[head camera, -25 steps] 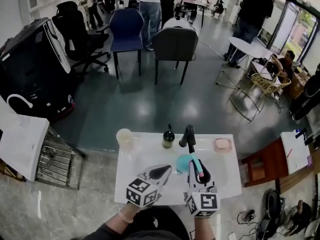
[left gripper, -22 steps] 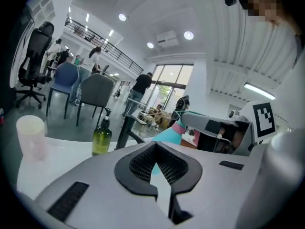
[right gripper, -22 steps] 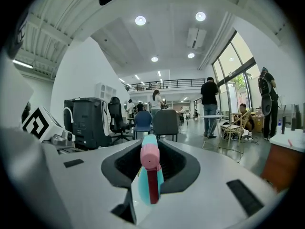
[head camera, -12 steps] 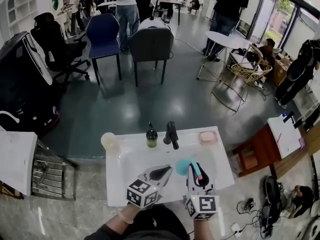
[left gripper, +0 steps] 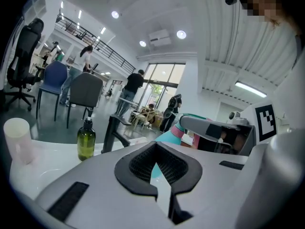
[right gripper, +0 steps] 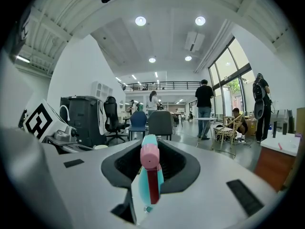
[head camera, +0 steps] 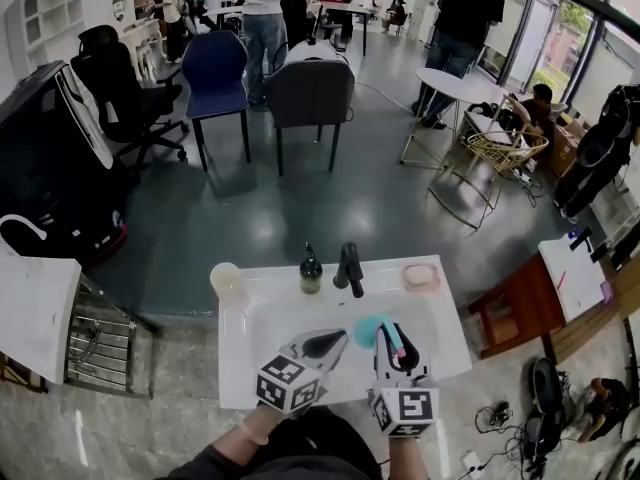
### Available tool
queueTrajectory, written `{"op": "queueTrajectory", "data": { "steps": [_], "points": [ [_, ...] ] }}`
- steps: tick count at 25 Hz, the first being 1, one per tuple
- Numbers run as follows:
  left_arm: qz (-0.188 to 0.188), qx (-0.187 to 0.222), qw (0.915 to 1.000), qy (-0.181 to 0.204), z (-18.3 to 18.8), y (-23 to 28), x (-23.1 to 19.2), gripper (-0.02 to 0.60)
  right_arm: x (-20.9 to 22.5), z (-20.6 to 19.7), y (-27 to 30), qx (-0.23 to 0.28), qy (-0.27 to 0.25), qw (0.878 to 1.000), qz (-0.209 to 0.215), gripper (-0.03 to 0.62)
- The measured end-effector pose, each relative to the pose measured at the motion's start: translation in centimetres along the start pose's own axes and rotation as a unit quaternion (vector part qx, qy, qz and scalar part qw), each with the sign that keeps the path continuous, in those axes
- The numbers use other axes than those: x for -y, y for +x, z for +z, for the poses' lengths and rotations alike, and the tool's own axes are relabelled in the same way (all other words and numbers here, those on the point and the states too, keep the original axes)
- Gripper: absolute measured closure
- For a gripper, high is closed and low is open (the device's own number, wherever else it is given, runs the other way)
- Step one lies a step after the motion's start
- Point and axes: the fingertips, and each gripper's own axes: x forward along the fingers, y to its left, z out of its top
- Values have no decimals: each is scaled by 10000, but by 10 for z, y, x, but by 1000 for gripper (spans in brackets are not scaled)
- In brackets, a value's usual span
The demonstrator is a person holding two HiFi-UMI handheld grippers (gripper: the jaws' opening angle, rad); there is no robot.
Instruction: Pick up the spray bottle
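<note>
My left hand-held gripper (left gripper: 153,144) is clenched on nothing, just left of its partner. My right hand-held gripper (right gripper: 150,142) grasps the spray bottle (right gripper: 148,175). Only its own view shows the red trigger, while the head view shows the teal body over the desk (head camera: 250,363).

In the head view the spray bottle (head camera: 371,329) shows only a patch of teal body and its pink head. The rest lies under the right gripper (head camera: 393,334). In the right gripper view the bottle's base is lost behind the jaws, and in the left gripper view most of its body is covered by the right gripper. The desk's (head camera: 250,368) near edge is partly hidden under the left gripper (head camera: 335,341) and the right one. The person's arms (head camera: 252,431) are cut off by the bottom edge. The pink thing (head camera: 420,277) at the desk's far right corner is too small to name.
</note>
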Motion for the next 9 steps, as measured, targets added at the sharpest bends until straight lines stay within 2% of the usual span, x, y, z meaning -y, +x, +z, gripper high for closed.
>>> {"op": "queueTrajectory", "data": {
  "steps": [9],
  "points": [
    [89, 75, 9999, 25, 5, -9, -3, 577, -14, 5, 7, 44, -113, 9998, 151, 510]
  ]
}}
